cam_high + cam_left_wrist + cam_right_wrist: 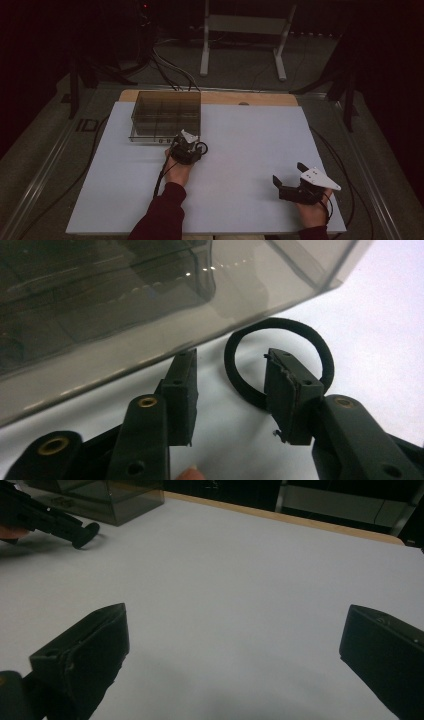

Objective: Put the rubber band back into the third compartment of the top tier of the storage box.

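A black elastic ring (280, 322) lies flat on the white table sheet (240, 150), just off the near right corner of a smoky clear plastic box (165, 115). My left gripper (232, 395) is low over it. One pad (287, 395) stands inside the ring and the other pad (182, 390) stands outside, so the ring's near band lies between them with a gap on each side. From above, the left gripper (192, 144) sits at the box's front edge, with the ring (202, 148) beside it. My right gripper (289, 172) rests open at the near right, with nothing between its pads.
The box (100, 305) has inner dividers and fills the far left of the sheet. A wooden table edge (260, 98) runs behind the sheet. Cables and a white metal stand (240, 30) are on the floor beyond. The left gripper (75, 530) is far off to the right gripper's upper left.
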Action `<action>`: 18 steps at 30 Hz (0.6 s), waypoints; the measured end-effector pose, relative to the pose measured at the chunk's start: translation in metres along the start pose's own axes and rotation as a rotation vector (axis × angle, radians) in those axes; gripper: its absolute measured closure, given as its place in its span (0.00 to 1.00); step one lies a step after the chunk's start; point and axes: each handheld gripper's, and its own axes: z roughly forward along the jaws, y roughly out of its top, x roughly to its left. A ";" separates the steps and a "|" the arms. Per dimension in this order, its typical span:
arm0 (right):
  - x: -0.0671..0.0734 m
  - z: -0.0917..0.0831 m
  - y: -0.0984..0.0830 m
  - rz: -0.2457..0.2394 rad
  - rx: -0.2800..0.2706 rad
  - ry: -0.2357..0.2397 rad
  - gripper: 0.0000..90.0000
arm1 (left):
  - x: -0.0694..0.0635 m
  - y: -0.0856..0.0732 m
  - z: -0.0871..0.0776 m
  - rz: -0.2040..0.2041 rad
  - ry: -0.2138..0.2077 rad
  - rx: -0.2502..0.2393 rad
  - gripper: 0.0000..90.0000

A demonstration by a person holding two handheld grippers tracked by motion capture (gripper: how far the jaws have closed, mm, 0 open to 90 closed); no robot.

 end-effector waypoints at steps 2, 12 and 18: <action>0.000 0.000 0.000 0.000 0.001 0.000 0.00 | -0.001 0.000 -0.001 0.019 -0.014 -0.001 0.73; 0.000 0.001 0.000 -0.006 0.005 0.000 0.00 | -0.007 -0.002 -0.002 0.058 -0.055 -0.002 0.97; 0.000 0.001 0.000 -0.007 0.006 0.000 0.00 | -0.007 -0.003 -0.004 0.054 -0.088 -0.003 0.98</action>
